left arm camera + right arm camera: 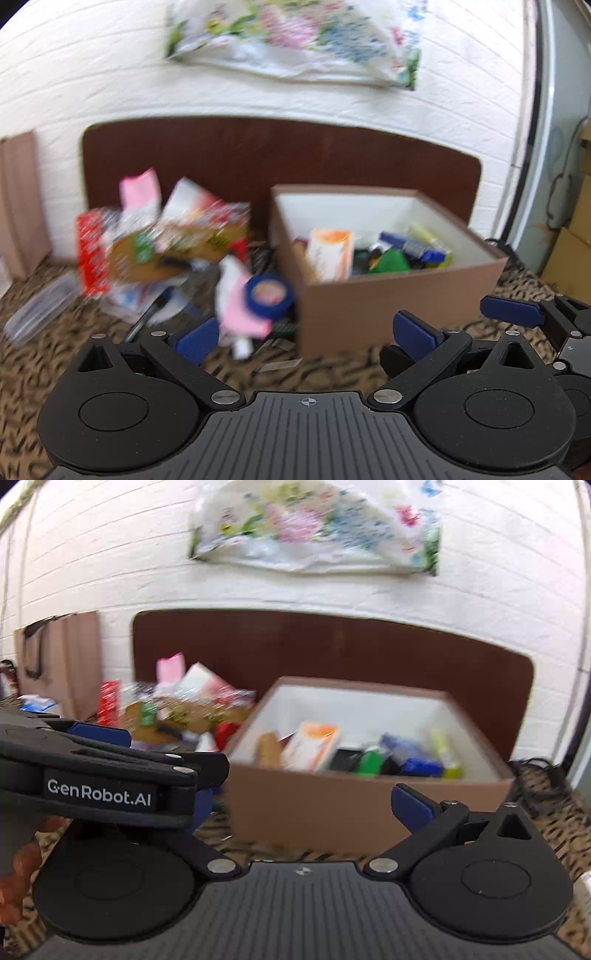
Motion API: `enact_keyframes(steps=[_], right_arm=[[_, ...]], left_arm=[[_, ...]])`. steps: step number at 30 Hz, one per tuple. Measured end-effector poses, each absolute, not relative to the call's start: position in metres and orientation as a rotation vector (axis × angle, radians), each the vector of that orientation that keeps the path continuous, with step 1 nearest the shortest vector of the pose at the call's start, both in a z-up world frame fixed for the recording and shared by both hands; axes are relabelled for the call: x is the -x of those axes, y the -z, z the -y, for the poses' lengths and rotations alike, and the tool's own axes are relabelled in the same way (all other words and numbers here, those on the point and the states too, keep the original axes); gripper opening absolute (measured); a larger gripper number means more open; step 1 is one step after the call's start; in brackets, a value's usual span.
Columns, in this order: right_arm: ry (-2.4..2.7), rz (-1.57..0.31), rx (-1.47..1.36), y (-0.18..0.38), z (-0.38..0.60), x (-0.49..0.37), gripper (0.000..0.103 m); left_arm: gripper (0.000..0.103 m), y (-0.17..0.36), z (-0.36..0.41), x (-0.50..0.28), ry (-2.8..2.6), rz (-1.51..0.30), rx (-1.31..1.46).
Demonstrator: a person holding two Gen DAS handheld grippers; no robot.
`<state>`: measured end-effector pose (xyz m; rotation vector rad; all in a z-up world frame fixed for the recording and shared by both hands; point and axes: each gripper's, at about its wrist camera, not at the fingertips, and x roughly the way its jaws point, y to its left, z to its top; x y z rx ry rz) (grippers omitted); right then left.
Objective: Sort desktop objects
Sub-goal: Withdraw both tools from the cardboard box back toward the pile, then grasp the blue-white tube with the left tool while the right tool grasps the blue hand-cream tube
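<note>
A brown cardboard box (388, 314) with a white inside stands on the patterned tabletop and holds several items, among them an orange-white carton (330, 254), a green item and a blue packet; it also shows in the right wrist view (314, 805). Left of it lies a pile of packets and wrappers (159, 243), with a blue tape roll (269, 295) and a pink paper at its front. My left gripper (306, 336) is open and empty, in front of the box and pile. My right gripper (303, 805) is open and empty before the box. The left gripper (110, 771) crosses the right view at left.
A dark brown board (280, 155) leans against the white brick wall behind the table. A brown paper bag (62, 657) stands at the far left. A clear plastic case (40, 314) lies left of the pile. Cables (535, 771) lie right of the box.
</note>
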<state>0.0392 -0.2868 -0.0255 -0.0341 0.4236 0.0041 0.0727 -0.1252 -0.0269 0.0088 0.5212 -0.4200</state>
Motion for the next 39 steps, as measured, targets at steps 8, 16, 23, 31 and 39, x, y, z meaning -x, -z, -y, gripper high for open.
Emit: enact_keyframes(steps=[8,16,23,31,39], right_arm=[[-0.140,-0.482,0.026,0.054,0.225,-0.035,0.103],[-0.221,-0.589,0.033,0.085,0.179,-0.058,0.102],[-0.266,-0.644,0.074,0.100,0.149,-0.062,0.102],[-0.283,-0.677,0.120,0.112,0.138,-0.073,0.102],[-0.291,-0.700,0.130,0.124,0.132,-0.089,0.100]], left_arm=[[0.103,0.052,0.043,-0.065,0.257,-0.596,0.040],[0.103,0.067,-0.025,-0.069,0.120,-0.640,0.124],[0.103,0.090,-0.043,-0.088,0.091,-0.719,0.171],[0.103,0.111,-0.043,-0.109,0.119,-0.786,0.169],[0.103,0.126,-0.051,-0.133,0.129,-0.831,0.207]])
